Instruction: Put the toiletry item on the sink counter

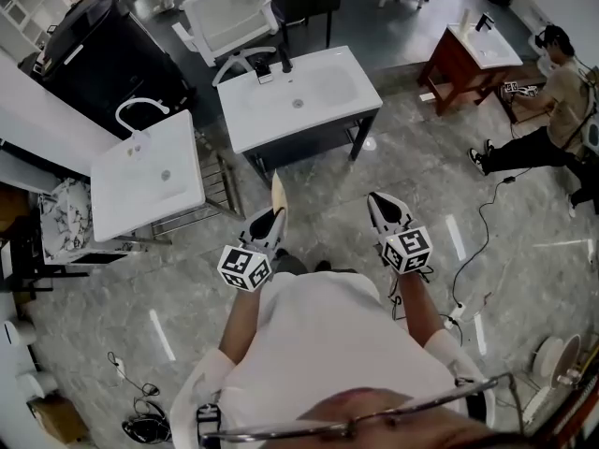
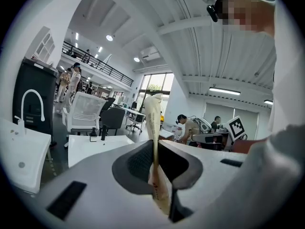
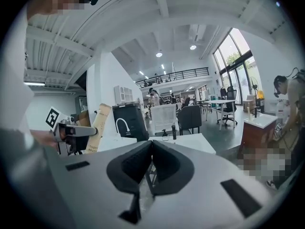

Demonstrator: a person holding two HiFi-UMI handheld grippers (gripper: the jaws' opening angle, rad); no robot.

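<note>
Left gripper [image 1: 271,218] is clamped narrow on a tall beige toiletry box [image 1: 278,193]. In the left gripper view the pads press both faces of the box, which stands upright and rises well above the jaws. In the head view box and gripper sit at the centre of the frame, over the grey floor [image 1: 421,166], well apart from the sink counter [image 1: 323,101]. That counter, white with a black faucet [image 1: 284,62], fills the upper centre. A smaller white sink [image 1: 154,181] lies at the left. Right gripper [image 1: 384,204], just right of centre, holds nothing — its jaws are closed together. Print on the box is blurred in the right gripper view — possibly toothpaste.
</note>
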